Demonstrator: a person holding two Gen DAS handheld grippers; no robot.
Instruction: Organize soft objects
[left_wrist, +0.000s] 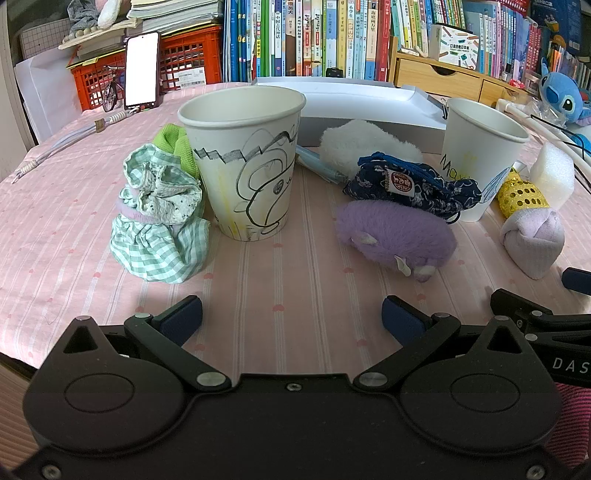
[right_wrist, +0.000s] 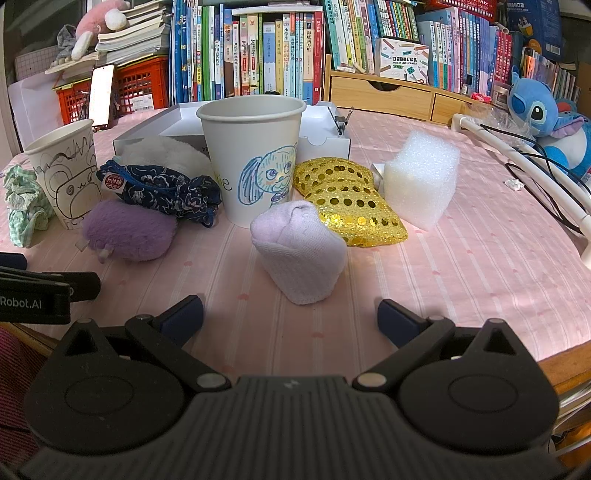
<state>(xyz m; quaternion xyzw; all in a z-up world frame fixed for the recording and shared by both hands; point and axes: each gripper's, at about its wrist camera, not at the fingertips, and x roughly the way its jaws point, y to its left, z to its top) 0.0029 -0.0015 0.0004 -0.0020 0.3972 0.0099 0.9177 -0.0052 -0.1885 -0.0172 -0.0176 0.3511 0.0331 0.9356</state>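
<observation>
- On the pink striped tabletop (right_wrist: 461, 266) the soft things lie around two paper cups, none inside yet: the sketched cup (left_wrist: 243, 162) and the cup with a blue animal (right_wrist: 255, 158)
- Left gripper (left_wrist: 291, 317) hovers low with its jaws wide apart, holding nothing; the checked green cloth (left_wrist: 159, 225) touches the sketched cup's left side, the purple plush (left_wrist: 395, 236) lies to the right
- Right gripper (right_wrist: 290, 317) also has its jaws spread and empty, with the rolled lilac sock (right_wrist: 299, 251) just before them
- Risk: both cups look light, so pushing a soft thing in from the side may tip them
- Risk: the navy pouch (right_wrist: 162, 188) rests on the plush and against the right cup, so lifting one may drag the other
- Risk: the gold sequin pouch (right_wrist: 351, 206) may slip between the pads
- Open room is in front of both grippers and to the far right; the white foam block (right_wrist: 421, 181) and a grey box (left_wrist: 369, 107) behind close the back
</observation>
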